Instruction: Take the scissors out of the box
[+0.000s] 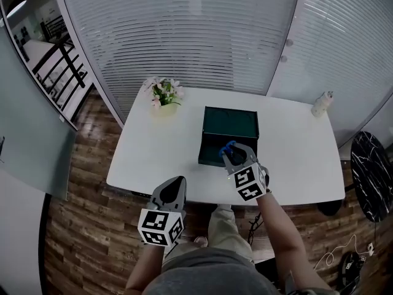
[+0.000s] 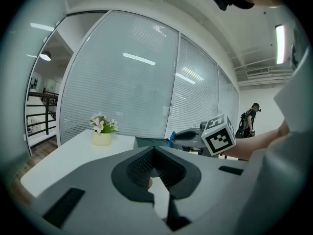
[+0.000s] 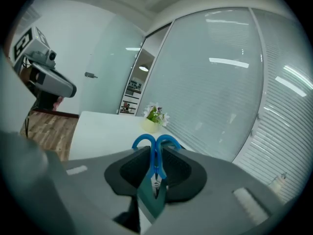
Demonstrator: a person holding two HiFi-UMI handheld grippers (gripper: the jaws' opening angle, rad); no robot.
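Note:
A dark green box (image 1: 230, 123) lies open in the middle of the white table (image 1: 295, 165). My right gripper (image 1: 233, 154) hovers over the box's near edge, shut on blue-handled scissors (image 1: 228, 146). In the right gripper view the scissors (image 3: 155, 142) stand upright between the pads, handles sticking out past the tips and blades in a teal sheath. My left gripper (image 1: 175, 186) hangs off the table's near edge with its jaws closed and nothing in them. From the left gripper view I see the box (image 2: 151, 142) and the right gripper (image 2: 188, 137) with the scissors' blue handle (image 2: 172, 139).
A small pot of flowers (image 1: 164, 96) stands at the table's far left corner, and a white bottle (image 1: 322, 103) at the far right. Glass walls with blinds run behind the table. A black round table (image 1: 374, 171) stands right of it. A person (image 2: 249, 119) stands in the background.

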